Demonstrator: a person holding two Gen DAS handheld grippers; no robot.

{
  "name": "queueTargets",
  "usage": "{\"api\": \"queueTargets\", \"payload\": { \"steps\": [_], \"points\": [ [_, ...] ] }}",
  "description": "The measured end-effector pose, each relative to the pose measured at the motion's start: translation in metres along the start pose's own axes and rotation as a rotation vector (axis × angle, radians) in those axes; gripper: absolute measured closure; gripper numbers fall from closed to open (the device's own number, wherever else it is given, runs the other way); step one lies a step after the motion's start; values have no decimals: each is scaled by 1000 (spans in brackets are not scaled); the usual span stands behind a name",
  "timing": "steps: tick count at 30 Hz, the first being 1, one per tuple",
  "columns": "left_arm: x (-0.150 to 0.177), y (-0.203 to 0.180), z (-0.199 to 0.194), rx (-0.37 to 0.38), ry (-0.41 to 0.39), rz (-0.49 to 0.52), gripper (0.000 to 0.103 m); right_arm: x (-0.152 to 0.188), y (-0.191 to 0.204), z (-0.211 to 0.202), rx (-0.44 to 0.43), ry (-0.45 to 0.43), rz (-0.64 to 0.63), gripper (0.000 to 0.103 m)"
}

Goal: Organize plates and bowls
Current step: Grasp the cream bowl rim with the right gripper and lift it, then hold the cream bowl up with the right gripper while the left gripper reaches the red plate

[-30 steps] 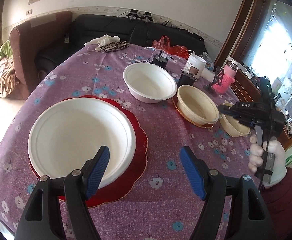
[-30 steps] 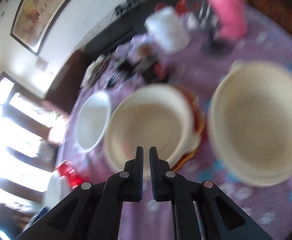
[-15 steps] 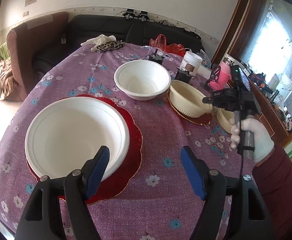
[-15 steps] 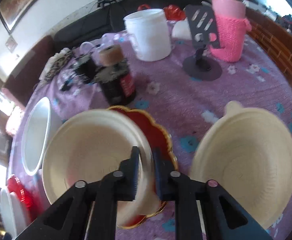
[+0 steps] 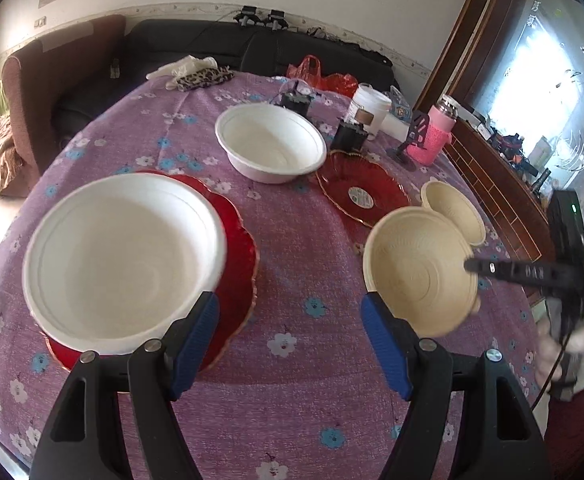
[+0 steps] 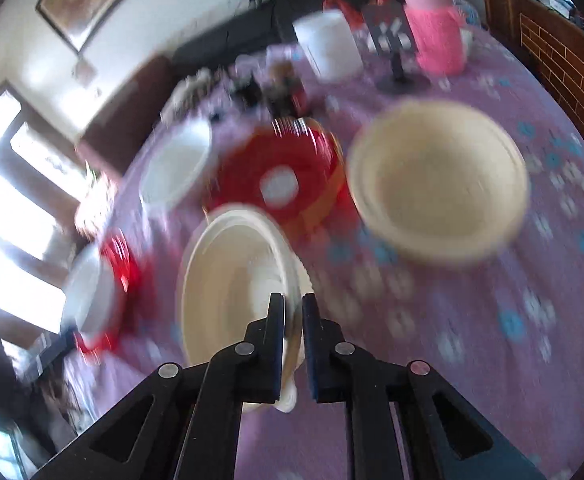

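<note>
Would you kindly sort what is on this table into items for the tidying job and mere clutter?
Job: held cream bowl, second cream bowl, two white bowls, two red plates.

Clutter: pink bottle, white jar, leopard cloth, red bag.

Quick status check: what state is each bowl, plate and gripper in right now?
Left gripper: open, empty.
Right gripper: shut on lifted cream bowl.
Second cream bowl: on table, empty.
Small red plate: bare.
Large white bowl: sits on large red plate.
Far white bowl: on table, empty.
</note>
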State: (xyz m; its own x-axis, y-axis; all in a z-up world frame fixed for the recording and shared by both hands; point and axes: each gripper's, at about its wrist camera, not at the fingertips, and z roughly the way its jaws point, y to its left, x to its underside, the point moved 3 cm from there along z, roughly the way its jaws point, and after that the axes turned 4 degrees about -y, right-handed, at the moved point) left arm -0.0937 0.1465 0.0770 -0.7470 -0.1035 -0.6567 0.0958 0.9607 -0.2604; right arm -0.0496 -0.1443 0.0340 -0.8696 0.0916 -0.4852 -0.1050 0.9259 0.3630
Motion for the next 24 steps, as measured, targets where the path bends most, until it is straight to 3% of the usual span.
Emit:
{"api": "queueTargets", "payload": {
  "steps": [2, 4, 11, 18, 24],
  "points": [
    [2, -12, 9, 12, 31, 18, 30, 9, -8, -7, 63, 1, -22, 69],
    [4, -28, 23, 4, 78, 55, 30, 6, -13, -17, 61, -34, -2, 62],
    [-1, -72, 71, 31, 211, 98, 30, -35, -11, -25, 25, -123, 39, 62],
    [-32, -59, 99, 57, 195, -40, 30, -83, 2, 6, 21, -130, 36, 62],
    [-55, -46, 130, 57, 177, -135, 30, -132, 2, 52, 86, -101, -1, 62]
  ]
}}
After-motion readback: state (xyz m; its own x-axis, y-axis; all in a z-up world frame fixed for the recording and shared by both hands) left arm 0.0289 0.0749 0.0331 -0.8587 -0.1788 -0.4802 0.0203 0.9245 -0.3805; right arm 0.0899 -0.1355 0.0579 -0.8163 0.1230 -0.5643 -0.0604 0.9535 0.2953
